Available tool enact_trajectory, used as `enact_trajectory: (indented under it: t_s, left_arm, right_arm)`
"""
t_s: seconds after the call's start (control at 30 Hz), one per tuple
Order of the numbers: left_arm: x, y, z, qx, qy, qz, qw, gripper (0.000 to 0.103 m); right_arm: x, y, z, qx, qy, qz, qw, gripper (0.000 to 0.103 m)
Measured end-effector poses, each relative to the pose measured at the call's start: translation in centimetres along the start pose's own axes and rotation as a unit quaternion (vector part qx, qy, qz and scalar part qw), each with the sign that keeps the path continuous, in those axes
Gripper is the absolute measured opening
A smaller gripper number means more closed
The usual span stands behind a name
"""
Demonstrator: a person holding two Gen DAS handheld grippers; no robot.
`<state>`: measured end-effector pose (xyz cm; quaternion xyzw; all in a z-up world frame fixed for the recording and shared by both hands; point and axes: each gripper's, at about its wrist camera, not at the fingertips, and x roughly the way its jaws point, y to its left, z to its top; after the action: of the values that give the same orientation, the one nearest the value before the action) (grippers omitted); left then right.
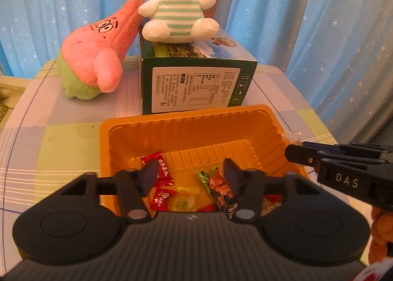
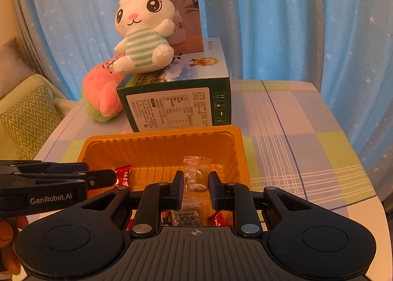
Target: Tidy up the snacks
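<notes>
Clear-wrapped snack (image 2: 195,178): a see-through packet pinched upright between the right gripper's pads, lower middle of the right wrist view, above the near right part of the tray.
Orange tray (image 1: 186,119): centre of both views, on the checked tablecloth (image 1: 61,138), just in front of the green box (image 1: 196,84).
Snacks in tray: red packets (image 1: 159,173), a yellowish sweet (image 1: 184,197) and a green-and-orange packet (image 1: 213,180) lie on the floor.
Right gripper (image 2: 195,186): clamped on the clear packet, fingers narrow.
Left gripper (image 1: 190,176): jaws parted about halfway, nothing between the pads; it hangs over the tray's near half.
Doing it well: I would lower the packet well inside the walls before letting go, over the bare ribbed floor, and keep it off the left gripper.
Hard to make out: the tray's near wall and nearest snacks sit behind the gripper bodies; the packet's lower end is hidden too.
Background: a white plush rabbit (image 1: 176,6) sits on the box, a pink plush (image 1: 98,55) beside it, blue curtain (image 1: 307,23) behind.
</notes>
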<state>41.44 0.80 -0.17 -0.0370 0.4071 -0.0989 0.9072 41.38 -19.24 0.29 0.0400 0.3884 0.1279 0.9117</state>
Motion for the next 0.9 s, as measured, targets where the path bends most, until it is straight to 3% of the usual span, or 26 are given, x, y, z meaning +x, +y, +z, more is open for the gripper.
enact_trajectory:
  t_s: [0.13,0.2,0.3,0.9]
  left_arm:
    - [-0.2,0.4,-0.4,0.002,0.003,0.009,1.0,0.059]
    - [-0.4,0.5,-0.6,0.004,0.001,0.016,0.9999,0.068]
    - [-0.7,0.7,-0.7,0.01,-0.002,0.027,0.9996,0.074]
    - [-0.7,1.7,-1.4,0.022,-0.004,0.053,0.9983,0.08]
  right_arm:
    - [0.1,-0.2,-0.1,0.004,0.002,0.0,1.0,0.022]
    - [0.2,-0.2,-0.1,0.007,0.004,0.002,1.0,0.022]
    - [0.3,-0.2,0.1,0.012,0.006,0.005,1.0,0.022]
    - [1.5,0.0,1.1,0.015,0.018,0.002,1.0,0.022]
